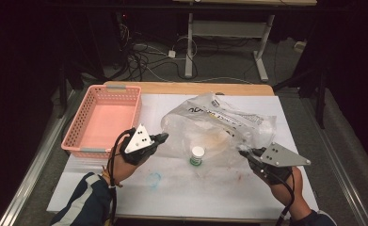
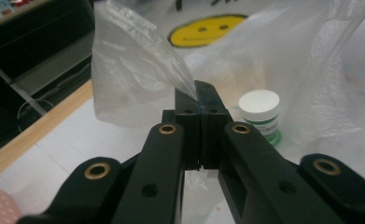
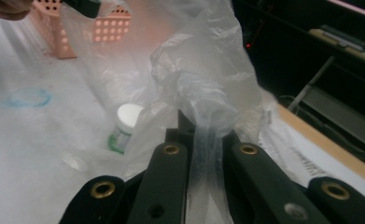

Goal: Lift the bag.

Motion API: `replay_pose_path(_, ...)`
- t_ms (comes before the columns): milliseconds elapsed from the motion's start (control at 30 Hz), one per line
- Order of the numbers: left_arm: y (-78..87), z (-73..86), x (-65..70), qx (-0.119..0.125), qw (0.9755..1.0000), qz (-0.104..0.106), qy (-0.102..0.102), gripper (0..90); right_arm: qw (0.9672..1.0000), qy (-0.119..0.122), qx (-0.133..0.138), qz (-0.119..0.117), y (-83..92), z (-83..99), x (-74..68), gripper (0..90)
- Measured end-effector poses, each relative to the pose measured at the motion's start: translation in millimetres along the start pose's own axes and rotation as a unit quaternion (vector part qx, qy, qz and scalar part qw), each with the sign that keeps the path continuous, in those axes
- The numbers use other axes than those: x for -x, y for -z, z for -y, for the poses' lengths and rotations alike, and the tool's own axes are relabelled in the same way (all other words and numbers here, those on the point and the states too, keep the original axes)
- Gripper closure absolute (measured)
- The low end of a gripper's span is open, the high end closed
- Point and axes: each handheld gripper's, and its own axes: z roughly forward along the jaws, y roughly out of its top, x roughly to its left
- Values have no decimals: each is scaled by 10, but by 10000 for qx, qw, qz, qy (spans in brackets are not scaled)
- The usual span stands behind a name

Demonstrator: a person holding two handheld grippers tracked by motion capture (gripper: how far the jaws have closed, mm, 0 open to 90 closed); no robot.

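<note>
A clear plastic bag [image 1: 219,125] with black print and a yellow smiley face [image 2: 207,29] lies spread across the middle of the white table cover. My left gripper [image 1: 162,138] is shut on the bag's left edge [image 2: 138,79]. My right gripper [image 1: 244,153] is shut on a bunched handle of the bag [image 3: 203,93] at its right side. Between the two grippers a small white-capped jar with a green label [image 1: 197,156] stands at the bag's near mouth; its cap [image 2: 260,105] shows just past my left jaws, and the jar [image 3: 125,126] appears through the plastic film.
A pink perforated basket [image 1: 104,120] sits at the table's left, close to my left hand. A faint blue ring mark [image 1: 154,180] is on the cover near the front. The wooden table edge [image 1: 186,88] runs along the back; desk legs and cables lie beyond.
</note>
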Motion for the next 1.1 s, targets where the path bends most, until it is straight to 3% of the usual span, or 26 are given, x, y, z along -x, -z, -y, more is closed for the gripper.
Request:
replay_pose_path(200,121,-135,-85,241,9995,-178,36,872,9994,-27,208,272,70,-135,162,885)
replay_pose_path(367,165,-167,-118,327,9992,-195,85,872,9987,-54,297,400,122,-186,235,885)
replay_pose_path(433,142,-167,-117,289,9995,-83,122,872,9988,-68,294,394,112,-188,238,885)
replay_pose_path(500,102,-163,-90,255,9996,-105,37,871,9990,-73,244,366,59,-174,220,885)
replay_pose_path(700,-60,-165,-90,399,9991,-99,37,872,9994,-22,95,336,-134,-140,206,888)
replay_pose_path(867,-358,-232,-113,624,9980,5,132,872,9990,-98,125,415,-294,-159,292,889)
replay_pose_path(1000,-534,-302,-139,972,9949,17,264,872,9986,-131,169,484,-396,-222,361,890)
replay_pose_path(1100,-545,-390,-167,1199,9922,-150,296,872,9982,-184,287,497,-413,-329,419,890)
